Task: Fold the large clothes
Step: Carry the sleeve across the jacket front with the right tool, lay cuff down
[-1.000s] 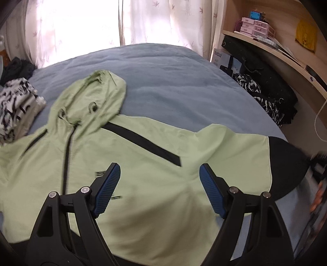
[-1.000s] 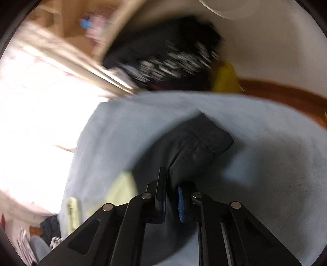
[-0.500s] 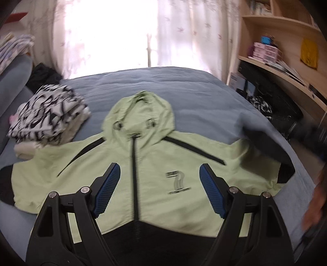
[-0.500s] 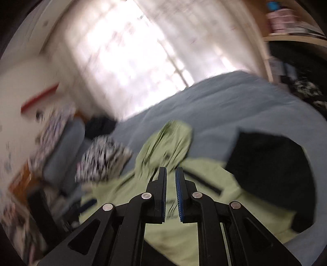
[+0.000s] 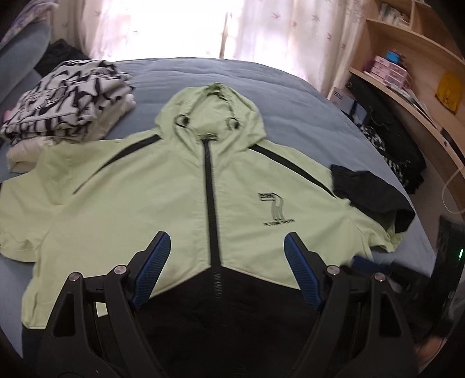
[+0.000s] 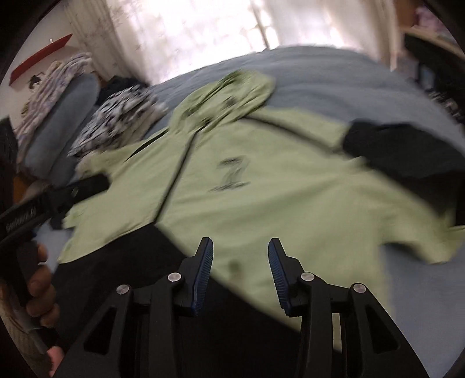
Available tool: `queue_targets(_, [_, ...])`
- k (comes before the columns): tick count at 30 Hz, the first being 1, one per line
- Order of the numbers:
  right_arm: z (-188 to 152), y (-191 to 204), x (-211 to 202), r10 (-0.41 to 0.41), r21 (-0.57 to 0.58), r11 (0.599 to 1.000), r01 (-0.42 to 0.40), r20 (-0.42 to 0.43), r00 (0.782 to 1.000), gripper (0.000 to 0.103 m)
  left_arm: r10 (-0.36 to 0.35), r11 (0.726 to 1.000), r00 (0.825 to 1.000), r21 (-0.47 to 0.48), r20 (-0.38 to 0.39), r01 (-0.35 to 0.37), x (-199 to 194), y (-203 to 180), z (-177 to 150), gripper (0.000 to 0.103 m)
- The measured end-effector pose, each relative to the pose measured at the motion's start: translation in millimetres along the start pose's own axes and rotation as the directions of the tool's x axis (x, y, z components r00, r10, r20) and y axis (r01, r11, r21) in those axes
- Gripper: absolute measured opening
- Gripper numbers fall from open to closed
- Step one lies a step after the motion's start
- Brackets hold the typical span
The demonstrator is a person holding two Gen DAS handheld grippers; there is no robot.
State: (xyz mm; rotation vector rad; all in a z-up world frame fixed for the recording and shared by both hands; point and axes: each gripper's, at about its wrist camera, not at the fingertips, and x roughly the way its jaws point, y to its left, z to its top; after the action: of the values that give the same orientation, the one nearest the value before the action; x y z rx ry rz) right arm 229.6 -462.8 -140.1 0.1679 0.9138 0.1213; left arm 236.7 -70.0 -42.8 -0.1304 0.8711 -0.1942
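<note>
I'm working in a bedroom at home. A wide bed (image 5: 290, 96) with a blue-grey cover fills most of my view, backed by a bright window hung with sheer patterned curtains (image 5: 162, 26). A stack of folded clothes (image 5: 66, 99) sits on the bed's far left corner. Wooden shelves (image 5: 412, 72) along the right wall carry small pink boxes (image 5: 389, 71) and other household bits.

A stack of black-and-white patterned clothes (image 5: 66, 96) sits at the bed's (image 5: 290, 96) far left corner. White curtains (image 5: 261, 29) hang behind the far edge. Off the right edge, wooden shelves (image 5: 412, 78) carry pink boxes (image 5: 389, 69) and a yellow bag (image 5: 449, 91), with dark clothes (image 5: 401, 151) heaped below.
</note>
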Motion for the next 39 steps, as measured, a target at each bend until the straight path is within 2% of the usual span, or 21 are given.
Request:
queue_targets(4, [37.7,-53.3,-12.9,-0.148,-0.002,0.989,0.148,0.060,0.987,0.040,-0.022,0.998,1.000,0.063,0.001,0.022,2.4,-29.3,-3.6,0.079])
queue_targets(7, [57.5,-87.9,-4.1,-0.224,-0.046,0.973,0.227,0.050,0.973,0.040,-0.040,0.995,0.999,0.094,-0.015,0.041,5.2,-46.1,-9.2,0.079])
queue_targets(10, [70.5,-114.3,7.5,-0.237,-0.083,0.968,0.237,0.015,0.971,0.040,-0.047,0.993,0.998,0.110,-0.043,0.052,11.6,-54.8,-15.6,0.079])
queue_targets(12, [77.2,-125.2,14.7,-0.211,-0.085,0.974,0.210,0.003,0.978,0.040,-0.052,0.992,0.997,0.113,-0.055,0.058,16.0,-57.3,-20.4,0.079])
queue_targets(15, [86.7,-128.6,30.4,-0.167,-0.113,0.980,0.165,-0.010,0.986,0.040,-0.058,0.992,0.996,0.111,-0.068,0.065,23.2,-59.6,-25.1,0.079])
queue_targets(18, [92.0,-126.8,55.7,-0.165,-0.145,0.977,0.155,-0.054,0.985,0.040,-0.063,0.992,0.994,0.104,-0.087,0.072,31.5,-59.1,-27.4,0.079])
queue_targets(23, [95.2,-139.8,88.8,-0.269,-0.157,0.954,0.256,-0.065,0.961,0.040,-0.066,0.993,0.992,0.095,-0.103,0.076,41.1,-53.7,-29.7,0.079])
queue_targets(26, [100.9,-151.6,96.0,-0.307,-0.120,0.947,0.298,-0.064,0.950,0.039,-0.067,0.994,0.992,0.084,-0.109,0.076,44.5,-47.6,-31.2,0.079])
queue_targets(27, [104.2,-151.9,99.2,-0.297,-0.106,0.951,0.289,-0.062,0.953,0.037,-0.067,0.994,0.991,0.077,-0.112,0.076,45.7,-45.3,-31.3,0.079])
queue_targets(29, [104.1,-153.9,97.3,-0.281,-0.090,0.957,0.276,-0.050,0.958,0.016,-0.067,0.995,0.991,0.060,-0.119,0.074,48.5,-40.3,-31.2,0.079])
queue_targets(32, [104.2,-151.2,79.1,-0.285,-0.106,0.952,0.286,0.023,0.958,0.008,-0.073,0.997,0.990,0.032,-0.124,0.077,50.6,-33.5,-30.9,0.079])
queue_targets(34, [106.2,-145.8,58.8,-0.232,-0.092,0.967,0.239,0.077,0.970,0.008,-0.074,0.997,0.990,0.022,-0.119,0.077,50.1,-30.2,-30.3,0.079])
queue_targets(36, [106.8,-136.3,34.6,-0.126,-0.085,0.987,0.136,0.118,0.985,0.008,-0.084,0.996,0.990,0.013,-0.112,0.086,47.8,-27.9,-29.2,0.079])
queue_targets(39, [103.4,-106.1,12.4,0.008,-0.148,0.989,0.014,0.146,0.989,0.007,-0.123,0.992,0.988,-0.007,-0.095,0.123,40.9,-24.2,-24.9,0.079])
